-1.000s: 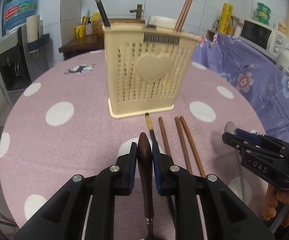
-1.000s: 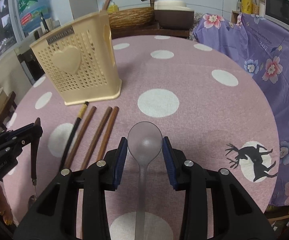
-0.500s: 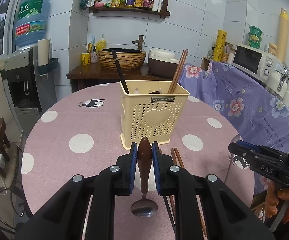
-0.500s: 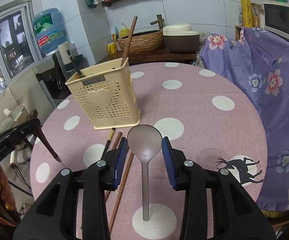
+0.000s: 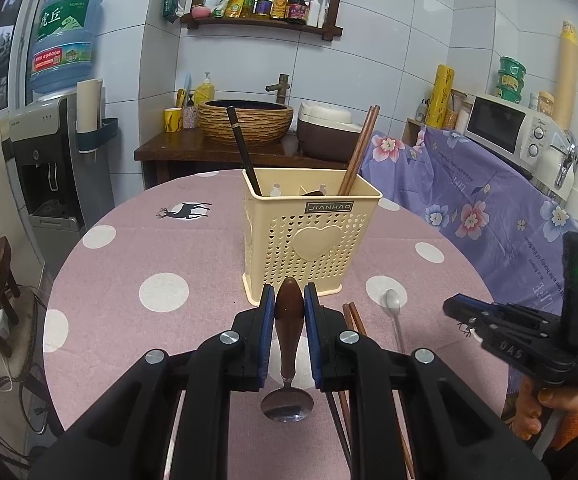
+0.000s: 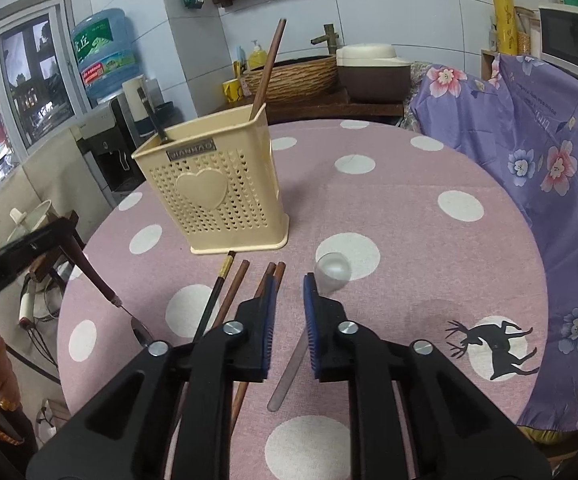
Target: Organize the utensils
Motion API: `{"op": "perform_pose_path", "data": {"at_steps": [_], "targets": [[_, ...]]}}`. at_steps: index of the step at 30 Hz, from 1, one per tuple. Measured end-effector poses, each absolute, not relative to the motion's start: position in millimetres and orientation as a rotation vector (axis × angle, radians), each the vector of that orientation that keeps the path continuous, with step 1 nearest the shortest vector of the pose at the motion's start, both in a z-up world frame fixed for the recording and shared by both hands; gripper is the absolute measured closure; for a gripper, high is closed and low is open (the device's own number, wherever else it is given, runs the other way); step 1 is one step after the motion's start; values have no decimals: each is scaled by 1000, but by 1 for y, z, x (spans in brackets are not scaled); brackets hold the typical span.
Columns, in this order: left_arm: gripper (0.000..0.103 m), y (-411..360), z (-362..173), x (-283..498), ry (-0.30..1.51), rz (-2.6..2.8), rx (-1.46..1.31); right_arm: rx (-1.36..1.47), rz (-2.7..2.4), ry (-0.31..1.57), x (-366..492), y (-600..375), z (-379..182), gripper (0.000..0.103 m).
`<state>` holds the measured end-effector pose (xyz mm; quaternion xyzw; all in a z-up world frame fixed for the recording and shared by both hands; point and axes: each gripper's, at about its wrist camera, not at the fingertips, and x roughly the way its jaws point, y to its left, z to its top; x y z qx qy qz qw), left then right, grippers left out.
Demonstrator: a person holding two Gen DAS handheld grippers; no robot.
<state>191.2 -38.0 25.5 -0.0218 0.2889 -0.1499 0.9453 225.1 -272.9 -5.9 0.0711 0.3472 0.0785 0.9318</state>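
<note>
- Between the pads of the left tool point(image 5: 289, 312) sits the brown wooden handle of a metal spoon point(image 5: 287, 344), clamped, with its steel bowl hanging down above the worktop point(image 5: 137, 248).
- Just beyond that tool stands a cream holder point(image 5: 309, 240) with a heart on its front; a dark chopstick point(image 5: 243, 152) and a brown pair point(image 5: 359, 148) lean inside it.
- On the pink dotted cloth near the holder's base lie loose chopsticks point(image 6: 235, 292), side by side, one of them dark with a gold band.
- To their right lies a clear plastic spoon point(image 6: 331, 272), bowl far, handle running back under the right tool.
- The right tool point(image 6: 289, 312) hangs over that handle with its blue pads apart, gripping nothing.
- At the far right a purple flowered cloth point(image 5: 469, 200) drapes beside the worktop, with a microwave point(image 5: 505, 128) behind it.
</note>
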Motion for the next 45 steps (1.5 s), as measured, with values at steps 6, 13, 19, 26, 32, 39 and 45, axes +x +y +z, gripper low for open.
{"op": "perform_pose_path", "data": {"at_steps": [6, 13, 19, 26, 32, 39, 45], "targets": [[87, -38, 25, 191, 588, -311, -43, 118, 73, 819, 256, -274, -41, 60], [87, -39, 26, 191, 586, -313, -42, 124, 29, 895, 285, -266, -69, 57], [87, -40, 26, 190, 585, -315, -41, 87, -33, 943, 308, -252, -78, 57], [87, -40, 25, 190, 583, -322, -40, 84, -98, 943, 328, -249, -81, 58], [87, -40, 25, 190, 584, -322, -42, 69, -99, 940, 336, -247, -80, 66], [87, -40, 25, 190, 584, -322, -42, 158, -3, 882, 321, -258, -61, 66], [87, -38, 25, 190, 584, -317, -46, 206, 83, 767, 279, -273, -18, 66]]}}
